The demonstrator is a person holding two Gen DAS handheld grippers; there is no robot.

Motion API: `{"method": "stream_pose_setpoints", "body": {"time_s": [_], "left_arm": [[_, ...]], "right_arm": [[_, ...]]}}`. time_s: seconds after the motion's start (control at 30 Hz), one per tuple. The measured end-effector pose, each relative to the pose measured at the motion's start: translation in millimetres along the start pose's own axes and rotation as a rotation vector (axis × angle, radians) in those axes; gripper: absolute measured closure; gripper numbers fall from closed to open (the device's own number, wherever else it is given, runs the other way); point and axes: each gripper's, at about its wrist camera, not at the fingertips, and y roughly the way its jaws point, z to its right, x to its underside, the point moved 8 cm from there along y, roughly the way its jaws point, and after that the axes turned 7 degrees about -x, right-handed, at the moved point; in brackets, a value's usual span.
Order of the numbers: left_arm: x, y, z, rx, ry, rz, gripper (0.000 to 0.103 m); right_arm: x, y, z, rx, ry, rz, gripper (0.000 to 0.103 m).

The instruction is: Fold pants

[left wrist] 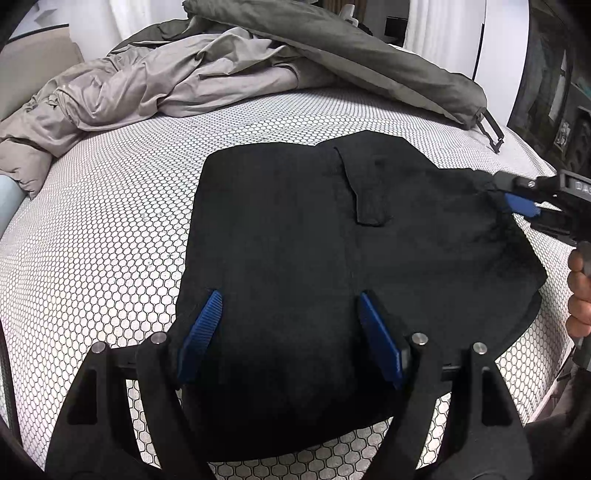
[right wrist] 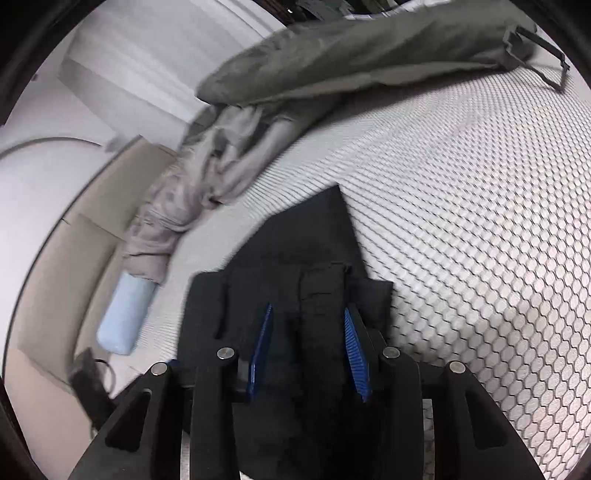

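Black pants [left wrist: 295,266] lie mid-frame on the bed [left wrist: 110,240]. Left hand-held gripper [left wrist: 288,306] gapes wide over them; right hand-held gripper [left wrist: 517,199] pinches their right-hand edge.

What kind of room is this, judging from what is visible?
Probably a bedroom. The black pants lie on a mattress with a honeycomb-pattern cover, a rumpled grey duvet is pushed to its far side, and white curtains hang behind.

One black pants [left wrist: 295,258], two claws [left wrist: 290,314], one bed [left wrist: 110,221].
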Motion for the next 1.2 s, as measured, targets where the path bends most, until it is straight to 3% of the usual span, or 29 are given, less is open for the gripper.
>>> {"method": "stream_pose_setpoints", "body": {"time_s": [0.03,0.07,0.1,0.17,0.3,0.4,0.53,0.67,0.7,0.8,0.93,0.97,1.1,1.2], "left_arm": [[0.9,-1.5,-0.5,-0.001,0.000,0.002,0.029],[0.9,-1.9,-0.7,-0.002,0.000,0.004,0.029],[1.5,-1.5,-1.1,-0.003,0.001,0.004,0.029],[0.9,0.4,-2.9,0.005,0.000,0.003,0.029],[3.8,0.1,-6.0,0.011,0.004,0.000,0.022],[10.2,-5.1,-7.3,-0.021,0.036,0.013,0.022],[15.6,-23.3,-4.8,-0.017,0.053,0.055,0.022],[23.1,-27.3,-0.6,-0.019,0.065,0.055,0.022],[24.7,-26.7,0.0,-0.021,0.069,0.052,0.022],[29.4,-24.0,-3.1,-0.037,0.079,0.041,0.022],[35.3,-24.1,-17.6,-0.033,0.036,0.010,0.022],[37.9,-26.6,-23.4,-0.031,0.019,0.004,0.022],[50.1,-35.0,-45.8,-0.003,-0.077,-0.023,0.022],[55.0,-31.5,-61.5,0.048,-0.170,-0.049,0.022]], "right_arm": [[-0.2,-0.5,-6.4,-0.013,-0.033,-0.001,0.065],[1.3,2.3,-10.9,0.008,-0.074,-0.012,0.074],[3.9,7.3,-12.4,0.052,-0.114,-0.027,0.087],[4.4,11.5,-9.9,0.152,-0.172,-0.011,0.094],[0.4,5.8,-1.5,0.261,-0.195,0.013,0.094],[12.6,4.6,21.4,0.412,-0.207,-0.048,0.075],[21.9,-24.3,-17.5,0.284,-0.253,0.004,0.075],[61.1,-16.9,-53.3,0.185,-0.430,-0.111,0.074],[67.9,-8.5,-53.9,0.195,-0.456,-0.147,0.074],[85.4,10.5,-36.8,0.337,-0.547,-0.235,0.078],[92.1,-4.1,-31.4,0.387,-0.604,-0.235,0.076],[92.6,-11.2,-32.6,0.375,-0.596,-0.224,0.073],[81.1,-35.4,-19.8,0.267,-0.429,-0.159,0.043],[66.4,-31.1,9.4,0.156,-0.168,-0.126,0.043]]}}
